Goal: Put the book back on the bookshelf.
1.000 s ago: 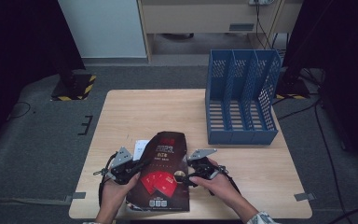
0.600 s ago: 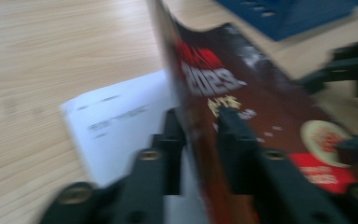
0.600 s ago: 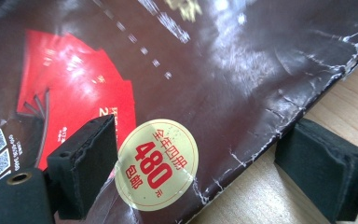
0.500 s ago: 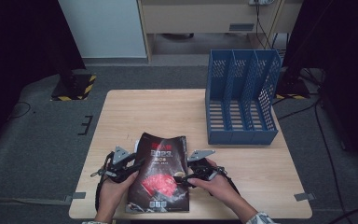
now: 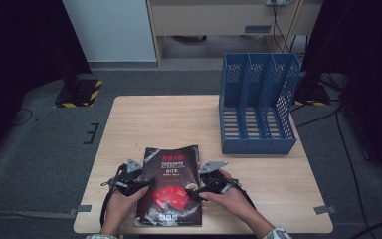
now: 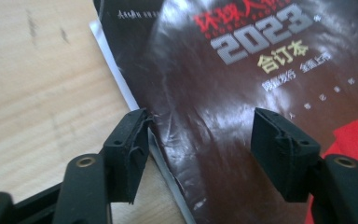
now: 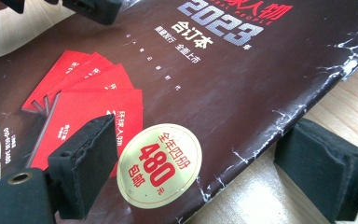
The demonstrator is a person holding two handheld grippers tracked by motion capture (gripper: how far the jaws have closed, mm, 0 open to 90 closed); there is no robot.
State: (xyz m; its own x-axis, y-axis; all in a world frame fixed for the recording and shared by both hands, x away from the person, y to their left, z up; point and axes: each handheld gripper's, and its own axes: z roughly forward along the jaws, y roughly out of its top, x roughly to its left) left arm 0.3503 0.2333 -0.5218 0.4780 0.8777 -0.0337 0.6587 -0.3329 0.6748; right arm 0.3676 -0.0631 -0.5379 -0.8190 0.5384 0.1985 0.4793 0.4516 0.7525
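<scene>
A thick dark magazine with red cards and "2023" on its cover lies flat at the table's near edge. My left gripper is at its left edge. In the left gripper view the jaws stand open astride that edge of the cover; they have just been opening, and neither pad presses on it. My right gripper is at the magazine's right edge. There one jaw rests on the cover and the other sits against the worn spine, shut on it.
A blue three-slot file holder stands at the back right of the wooden table. Both hands come in from the near edge. The left gripper's jaw shows at the top of the right gripper view.
The magazine stood tilted up between both grippers; it has dropped flat onto the table. The left gripper has opened and sunk a little. The right hand stayed put.
</scene>
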